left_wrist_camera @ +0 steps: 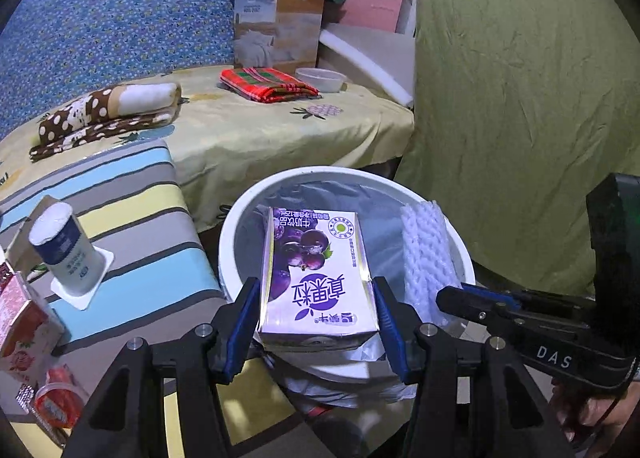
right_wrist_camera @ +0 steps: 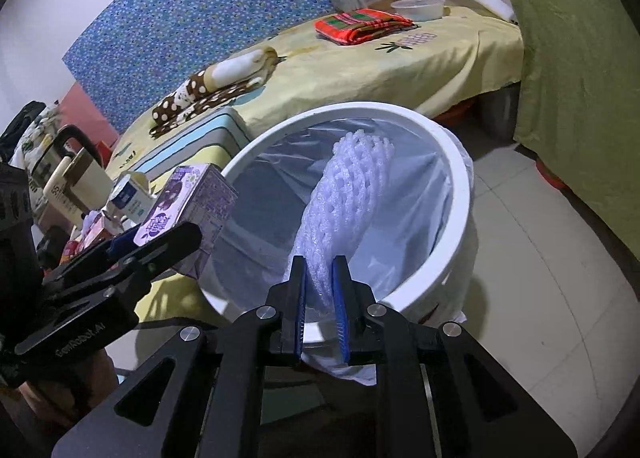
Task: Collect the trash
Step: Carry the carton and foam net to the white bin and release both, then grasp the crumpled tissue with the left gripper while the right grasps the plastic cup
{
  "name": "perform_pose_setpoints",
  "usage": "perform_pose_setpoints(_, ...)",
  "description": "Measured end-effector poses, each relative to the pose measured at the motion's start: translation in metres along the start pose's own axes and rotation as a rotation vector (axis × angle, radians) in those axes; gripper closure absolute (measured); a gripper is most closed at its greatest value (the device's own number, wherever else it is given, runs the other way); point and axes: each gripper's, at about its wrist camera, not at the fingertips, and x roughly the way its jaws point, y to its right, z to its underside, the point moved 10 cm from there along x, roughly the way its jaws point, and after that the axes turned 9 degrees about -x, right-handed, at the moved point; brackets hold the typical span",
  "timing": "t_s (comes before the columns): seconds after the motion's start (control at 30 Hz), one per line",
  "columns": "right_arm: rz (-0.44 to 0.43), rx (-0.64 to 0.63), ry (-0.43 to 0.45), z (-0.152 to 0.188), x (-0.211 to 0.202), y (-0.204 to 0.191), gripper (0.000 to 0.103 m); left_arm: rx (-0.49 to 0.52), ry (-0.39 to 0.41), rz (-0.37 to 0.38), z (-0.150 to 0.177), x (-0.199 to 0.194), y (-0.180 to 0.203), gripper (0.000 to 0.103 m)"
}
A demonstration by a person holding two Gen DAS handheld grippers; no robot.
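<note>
A white bin (left_wrist_camera: 231,225) lined with a clear bag stands on the floor beside a striped surface. My left gripper (left_wrist_camera: 316,298) is shut on a purple milk carton (left_wrist_camera: 316,258), blue pads against its two sides, holding it over the near part of the bin's mouth. My right gripper (right_wrist_camera: 319,270) is shut on the lower end of a white foam net sleeve (right_wrist_camera: 348,193), which reaches up over the bin's (right_wrist_camera: 460,193) opening. In the right wrist view the carton (right_wrist_camera: 192,193) and left gripper (right_wrist_camera: 176,242) sit at the bin's left rim. The foam net (left_wrist_camera: 424,254) lies right of the carton.
On the striped surface (left_wrist_camera: 132,193) left of the bin stand an upturned white yogurt cup (left_wrist_camera: 68,254), a red carton (left_wrist_camera: 20,322) and a red-lidded cup (left_wrist_camera: 60,398). A yellow-sheeted bed (left_wrist_camera: 260,129) lies behind, a green cloth (left_wrist_camera: 520,97) to the right, tiled floor (right_wrist_camera: 540,278) beyond the bin.
</note>
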Motion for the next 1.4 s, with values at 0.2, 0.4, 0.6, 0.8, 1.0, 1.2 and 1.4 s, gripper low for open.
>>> perform_pose_setpoints(0.2, 0.014, 0.003, 0.004, 0.000, -0.002, 0.006, 0.067, -0.007, 0.006, -0.004, -0.002, 0.005, -0.002, 0.047)
perform_pose_setpoints(0.4, 0.022, -0.002, 0.016, -0.002, -0.007, 0.006, 0.067, -0.032, 0.020, -0.005, -0.005, -0.003, -0.008, 0.045)
perform_pose_setpoints(0.6, 0.009, -0.032, 0.045, -0.003, -0.016, -0.007, 0.067, -0.070, 0.049, -0.019, -0.001, -0.027, -0.019, 0.045)
perform_pose_setpoints(0.8, -0.036, -0.074, 0.059, -0.003, -0.020, -0.030, 0.067, -0.112, 0.074, -0.077, 0.012, -0.059, -0.039, 0.045)
perform_pose_setpoints(1.0, -0.092, -0.145, 0.061, 0.004, -0.021, -0.063, 0.067, -0.157, 0.098, -0.134, 0.027, -0.089, -0.064, 0.045)
perform_pose_setpoints(1.2, -0.144, -0.196, 0.083, 0.008, -0.023, -0.095, 0.067, -0.199, 0.124, -0.196, 0.045, -0.121, -0.092, 0.045)
perform_pose_setpoints(1.4, -0.195, -0.265, 0.074, 0.017, -0.024, -0.128, 0.067, -0.232, 0.147, -0.250, 0.060, -0.147, -0.113, 0.045)
